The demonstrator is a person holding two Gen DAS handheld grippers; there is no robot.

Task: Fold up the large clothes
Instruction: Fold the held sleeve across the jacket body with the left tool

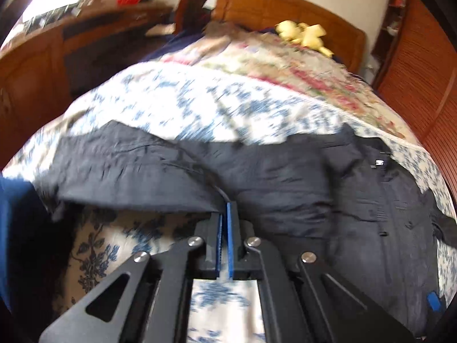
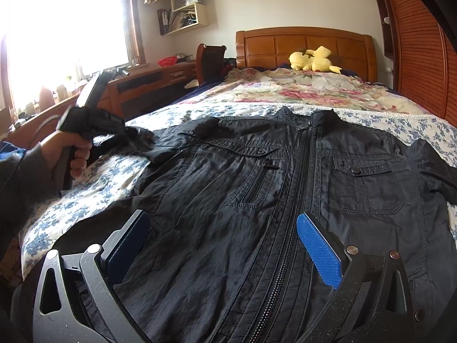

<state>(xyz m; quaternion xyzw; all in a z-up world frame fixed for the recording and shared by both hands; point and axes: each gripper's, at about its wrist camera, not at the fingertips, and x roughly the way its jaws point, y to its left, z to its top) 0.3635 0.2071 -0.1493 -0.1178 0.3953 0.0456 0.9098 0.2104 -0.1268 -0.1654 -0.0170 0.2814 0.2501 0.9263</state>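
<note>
Pinching the sleeve edge (image 1: 160, 168) between closed blue pads, the left gripper (image 1: 225, 214) lifts it off the floral bedspread (image 1: 200, 100). The right gripper (image 2: 222, 245) hangs spread wide over the hem, gripping nothing. The black jacket (image 2: 257, 177) lies zipped, front up, collar toward twelve o'clock, sleeve trailing to nine. The slick fabric could slide from so thin a bite, or the unpinned body could drag along.

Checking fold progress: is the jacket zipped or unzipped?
Zipped. In the right wrist view the jacket lies front-up on the bed, and its zipper runs closed to the collar.
</note>
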